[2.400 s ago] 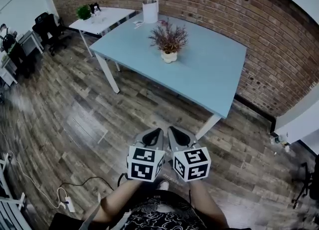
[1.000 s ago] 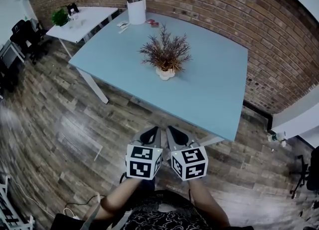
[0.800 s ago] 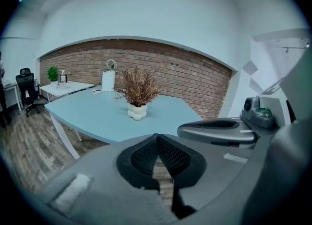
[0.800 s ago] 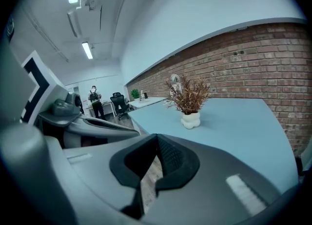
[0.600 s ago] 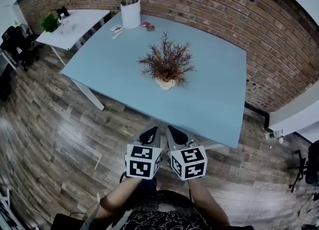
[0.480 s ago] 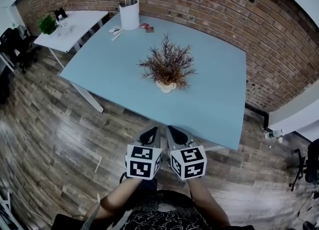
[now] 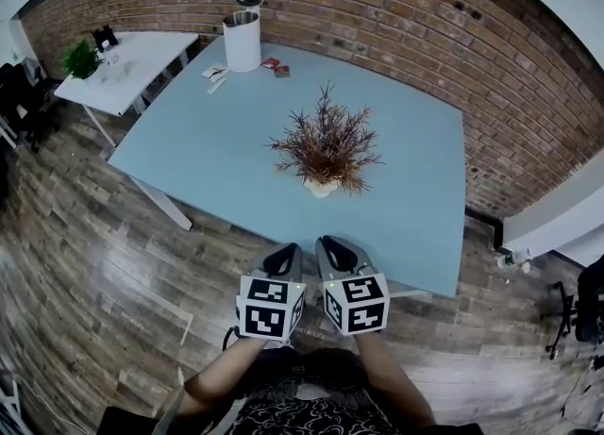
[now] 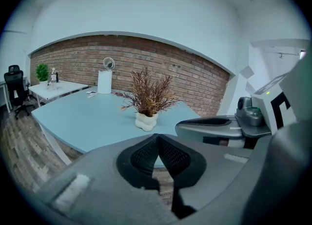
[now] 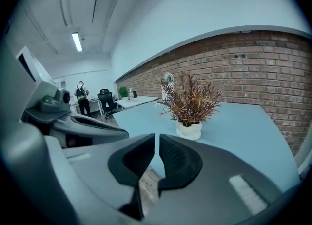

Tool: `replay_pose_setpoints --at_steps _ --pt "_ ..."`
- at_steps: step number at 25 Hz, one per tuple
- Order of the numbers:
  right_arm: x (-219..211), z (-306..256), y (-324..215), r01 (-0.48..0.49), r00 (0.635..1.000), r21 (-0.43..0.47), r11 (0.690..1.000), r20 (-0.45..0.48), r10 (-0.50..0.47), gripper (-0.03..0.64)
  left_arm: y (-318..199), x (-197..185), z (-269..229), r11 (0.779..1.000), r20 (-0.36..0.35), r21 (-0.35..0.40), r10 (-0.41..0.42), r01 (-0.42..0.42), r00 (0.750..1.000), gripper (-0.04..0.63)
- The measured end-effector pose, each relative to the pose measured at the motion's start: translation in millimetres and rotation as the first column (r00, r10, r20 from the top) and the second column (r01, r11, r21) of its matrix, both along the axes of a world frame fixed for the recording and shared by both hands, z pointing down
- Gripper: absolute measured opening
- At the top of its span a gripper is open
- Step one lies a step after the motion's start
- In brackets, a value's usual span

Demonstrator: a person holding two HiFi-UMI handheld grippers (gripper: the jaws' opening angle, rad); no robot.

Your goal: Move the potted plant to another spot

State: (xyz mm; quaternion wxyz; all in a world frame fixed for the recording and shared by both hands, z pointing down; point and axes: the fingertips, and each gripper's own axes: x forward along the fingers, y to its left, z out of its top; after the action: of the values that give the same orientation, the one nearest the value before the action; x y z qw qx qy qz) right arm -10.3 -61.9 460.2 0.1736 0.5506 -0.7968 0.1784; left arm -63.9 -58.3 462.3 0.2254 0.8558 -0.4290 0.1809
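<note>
The potted plant (image 7: 326, 148), dry reddish-brown sprigs in a small white pot (image 7: 322, 188), stands upright near the middle of the light blue table (image 7: 208, 150). Both grippers hang side by side over the wooden floor, just short of the table's near edge and pointing at the plant. My left gripper (image 7: 286, 252) is shut and empty, its pads touching at the tip (image 8: 157, 138). My right gripper (image 7: 332, 246) has just been opening; its jaws stand a narrow slit apart (image 9: 158, 138) with nothing between them. The plant (image 8: 147, 97) (image 9: 191, 99) is well beyond both jaws.
A white lidded bin (image 7: 243, 35) and small items (image 7: 274, 67) sit at the table's far side by the brick wall (image 7: 425, 27). A white side table (image 7: 142, 51) with a green plant (image 7: 81, 58) stands far left. A person (image 9: 81, 97) stands far off.
The table and plant have come closer and lower in the head view; the near table edge now lies just ahead of the grippers, which stay side by side.
</note>
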Motion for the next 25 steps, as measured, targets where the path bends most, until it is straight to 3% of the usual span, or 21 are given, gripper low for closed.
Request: replay_pose_setpoints --at_steps 25 --pt "59.0 51.9 -102.2 -0.021 0.997 -0.041 0.999 -0.073 0.017 0.165 -92.4 16.7 26.2 1.0 0.039 -0.026 -0.007 0.008 0.999 -0.003"
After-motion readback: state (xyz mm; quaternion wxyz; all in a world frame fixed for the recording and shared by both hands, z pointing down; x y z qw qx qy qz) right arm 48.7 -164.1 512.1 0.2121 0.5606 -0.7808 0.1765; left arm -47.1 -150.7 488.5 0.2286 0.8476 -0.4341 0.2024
